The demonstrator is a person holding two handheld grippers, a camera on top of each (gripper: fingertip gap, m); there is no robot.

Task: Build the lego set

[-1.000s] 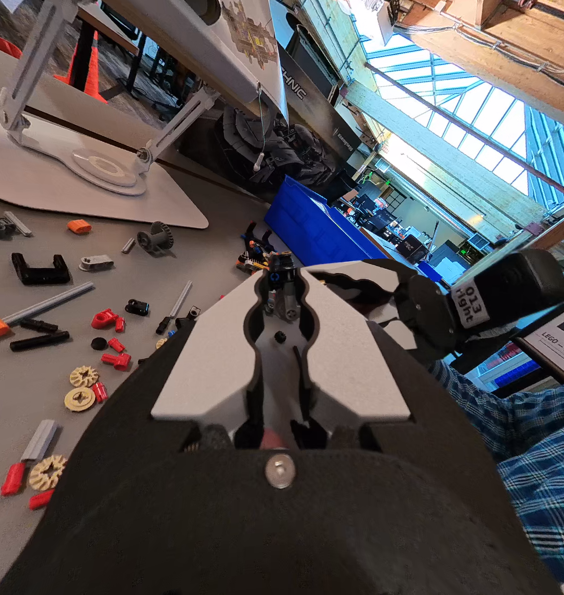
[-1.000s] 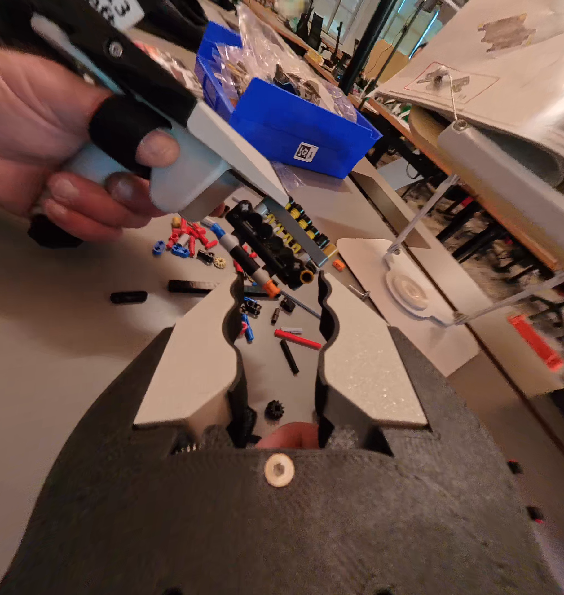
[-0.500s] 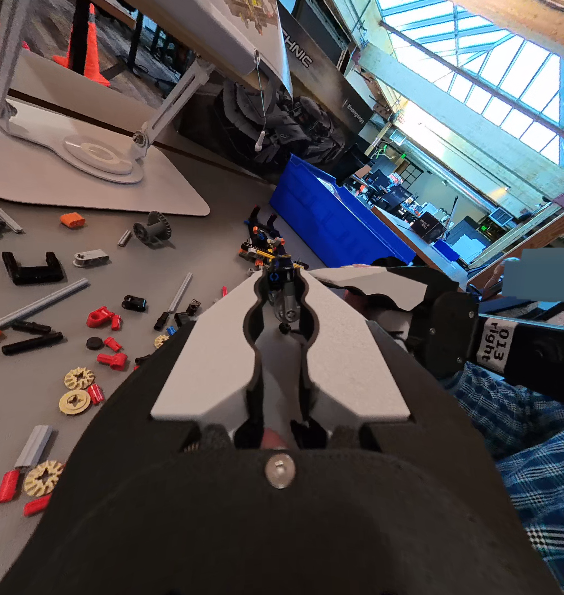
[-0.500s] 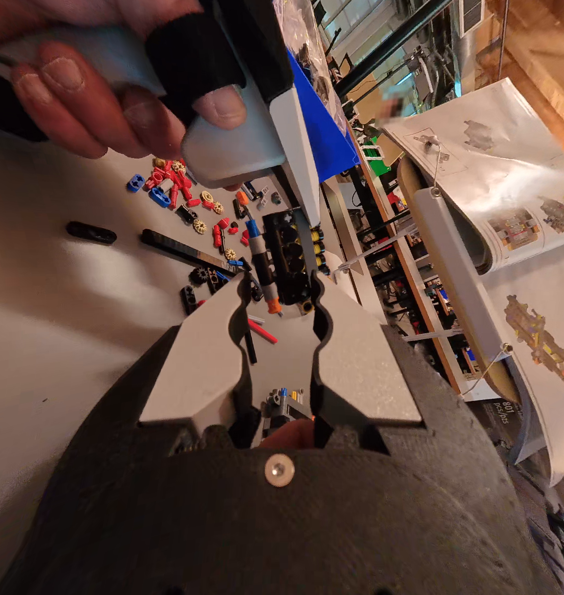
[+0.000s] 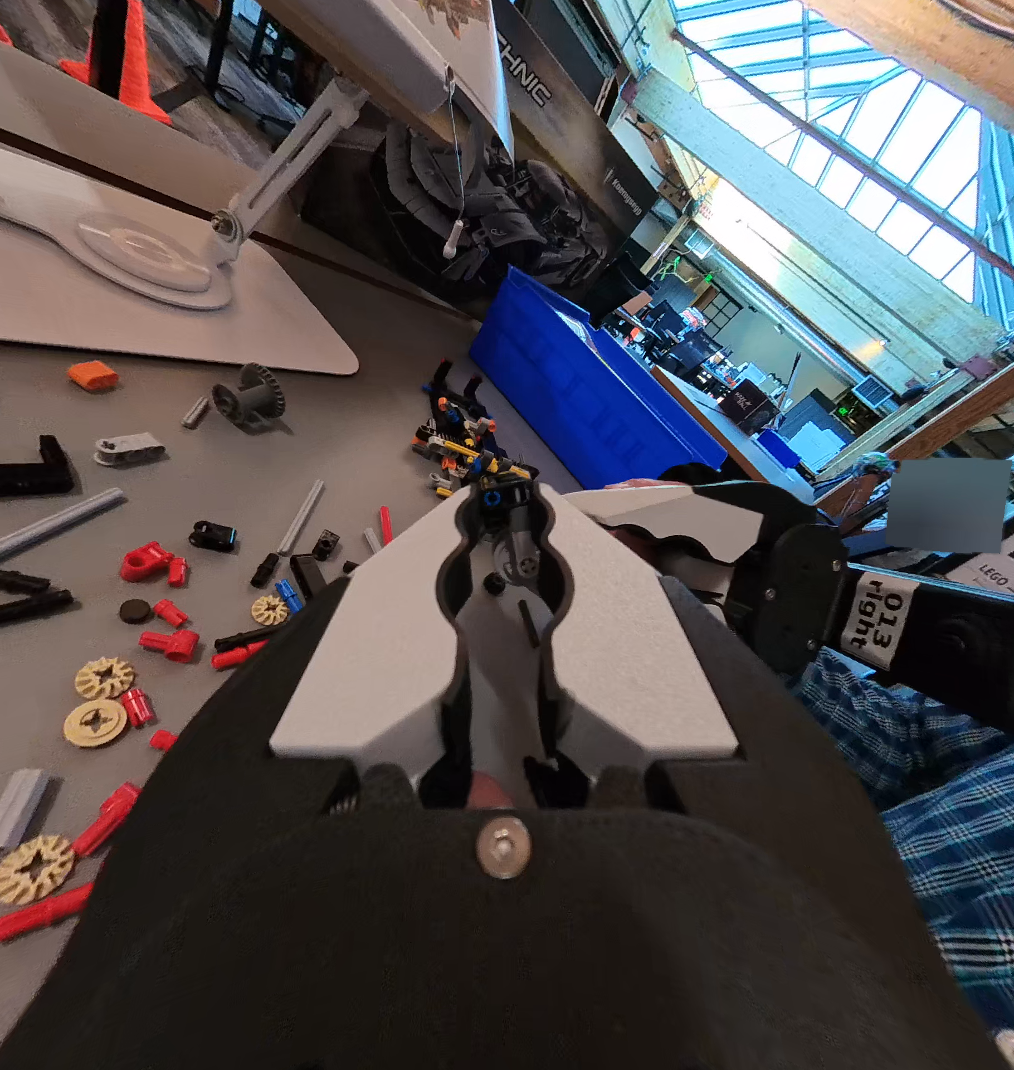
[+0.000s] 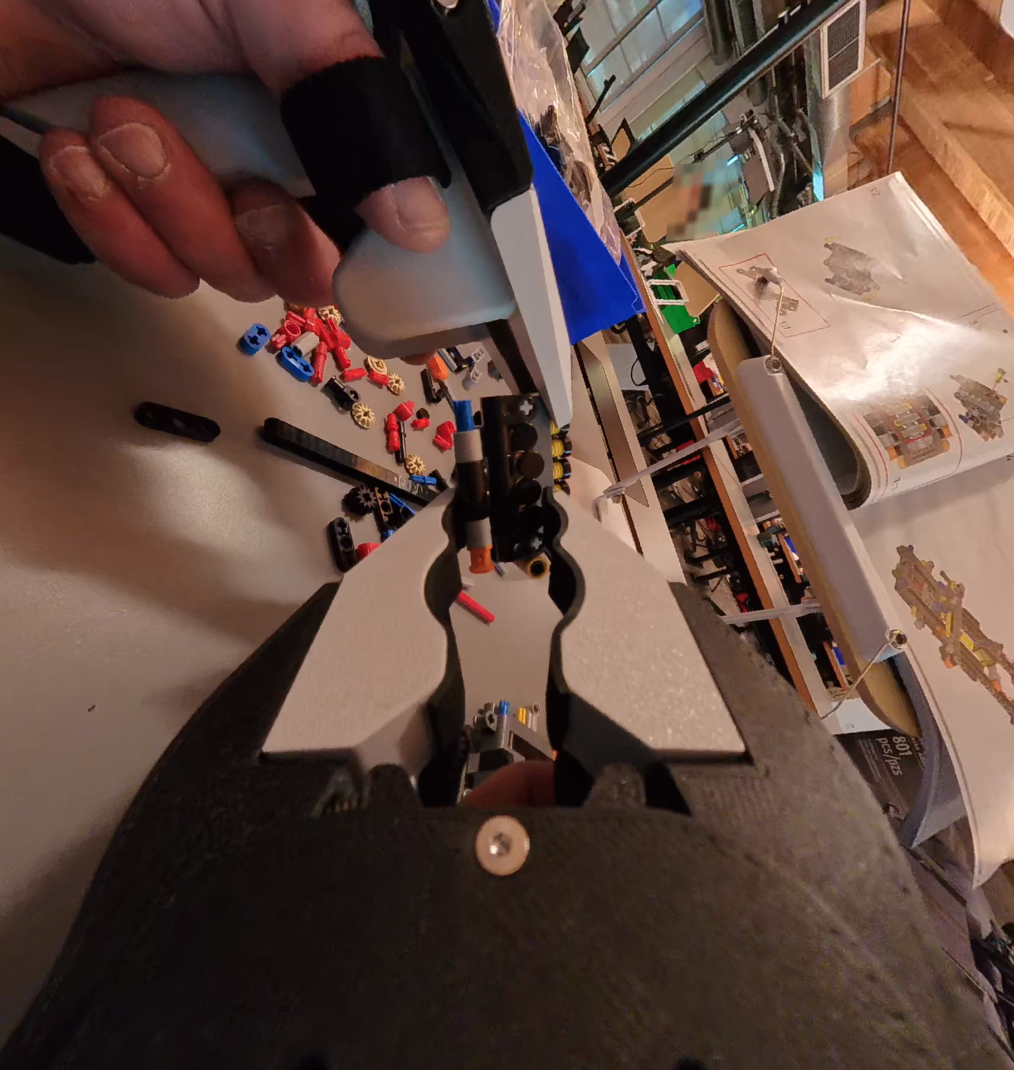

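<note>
My left gripper [image 5: 506,502] is shut on a small black, grey and blue lego assembly [image 5: 510,530], held above the grey table [image 5: 319,451]. In the right wrist view the same assembly [image 6: 519,469] is a black beam with yellow bushes and a blue, grey and orange axle. A hand [image 6: 203,202] holds the left gripper, whose finger [image 6: 536,324] comes down onto the assembly from above. My right gripper [image 6: 502,502] has its jaws closed against the assembly's lower end, one on each side. It enters the left wrist view [image 5: 586,504] from the right.
Loose red pins [image 5: 169,642], tan gears [image 5: 95,722], black beams [image 6: 342,457] and grey axles [image 5: 299,518] litter the table. A second sub-assembly [image 5: 464,440] lies by a blue bin [image 5: 580,394]. An instruction booklet [image 6: 898,347] hangs on a white stand [image 5: 146,272]. A plaid sleeve [image 5: 927,781] is at the right. Only a small space, under 4 cm, lies between the two pairs of fingers.
My right gripper has swung in from the side and moved up to the assembly, and its jaws have narrowed around the lower end. My left gripper has kept its hold and barely moved.
</note>
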